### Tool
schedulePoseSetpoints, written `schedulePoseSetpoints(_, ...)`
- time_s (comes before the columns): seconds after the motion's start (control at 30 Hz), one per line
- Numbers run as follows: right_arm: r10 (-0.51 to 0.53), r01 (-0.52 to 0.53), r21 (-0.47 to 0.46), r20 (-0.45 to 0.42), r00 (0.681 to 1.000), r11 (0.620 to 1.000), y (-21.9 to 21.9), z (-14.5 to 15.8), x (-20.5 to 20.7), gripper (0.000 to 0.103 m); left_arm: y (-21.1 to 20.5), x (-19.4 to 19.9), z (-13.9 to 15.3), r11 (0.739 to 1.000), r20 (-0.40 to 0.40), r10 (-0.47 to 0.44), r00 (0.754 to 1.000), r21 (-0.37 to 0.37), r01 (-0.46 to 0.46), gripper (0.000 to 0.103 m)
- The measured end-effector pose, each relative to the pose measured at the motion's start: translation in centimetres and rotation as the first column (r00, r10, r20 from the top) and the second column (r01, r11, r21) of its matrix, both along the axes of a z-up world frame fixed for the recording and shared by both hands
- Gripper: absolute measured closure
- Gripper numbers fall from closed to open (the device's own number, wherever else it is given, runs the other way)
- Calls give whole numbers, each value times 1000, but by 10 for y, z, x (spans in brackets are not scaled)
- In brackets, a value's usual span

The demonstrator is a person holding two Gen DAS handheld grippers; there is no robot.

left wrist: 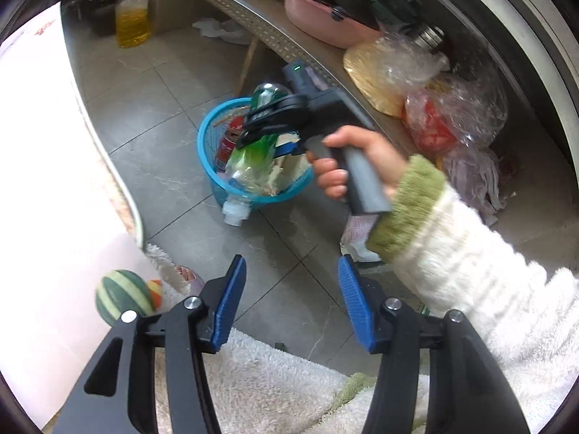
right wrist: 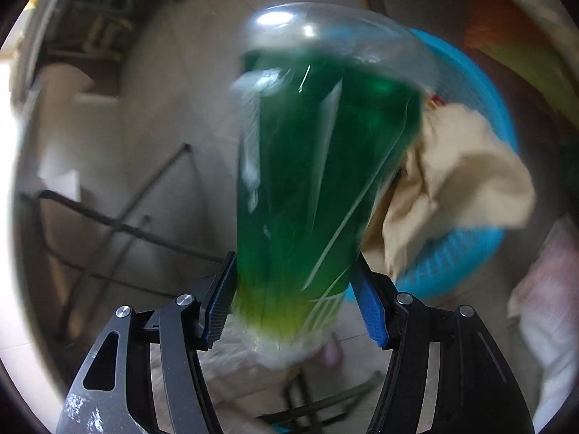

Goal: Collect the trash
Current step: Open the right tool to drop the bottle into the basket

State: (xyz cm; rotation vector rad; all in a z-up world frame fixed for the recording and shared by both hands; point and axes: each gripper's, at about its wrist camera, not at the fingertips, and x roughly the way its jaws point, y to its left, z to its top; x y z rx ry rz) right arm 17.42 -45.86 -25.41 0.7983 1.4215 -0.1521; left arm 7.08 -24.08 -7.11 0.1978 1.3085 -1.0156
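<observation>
Green crushed plastic bottle (right wrist: 311,181) is pinched between my right gripper (right wrist: 293,289) jaws above the full blue plastic basket (left wrist: 213,166); it may bounce out. Left gripper (left wrist: 289,300) jaws wide open, empty.

oil bottle (left wrist: 132,18) on floor | pink basin (left wrist: 325,21) on shelf | striped ball (left wrist: 123,297) near towel (left wrist: 275,379)

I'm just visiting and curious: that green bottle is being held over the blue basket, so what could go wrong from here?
1. The blue basket already looks full, with a clear bottle poking out at its rim, so the green bottle may roll off onto the floor.
2. The right gripper pinches only the bottle's end; it could slip or swing early.
3. The basket looks light and might tip.
</observation>
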Motion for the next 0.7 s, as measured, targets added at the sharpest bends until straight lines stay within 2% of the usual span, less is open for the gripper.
schedulePoseSetpoints(0.17,-62,63,-20,58,996,998,-2,-5,-5,40,2,7,-1,1000,-3,6,1000,9,-6,50)
schedulePoseSetpoints(0.47,-174,182,-51,139,975,982,-9,31,-78,40,5,10,-1,1000,-8,7,1000,-6,-7,50)
schedulePoseSetpoints(0.53,-199,208,-48,152,968,977,-8,30,-87,39,7,9,2,1000,-1,17,1000,-16,-17,48)
schedulePoseSetpoints(0.7,-220,240,-93,186,958,966,-5,50,-123,39,21,8,16,997,32,51,998,-55,-50,46)
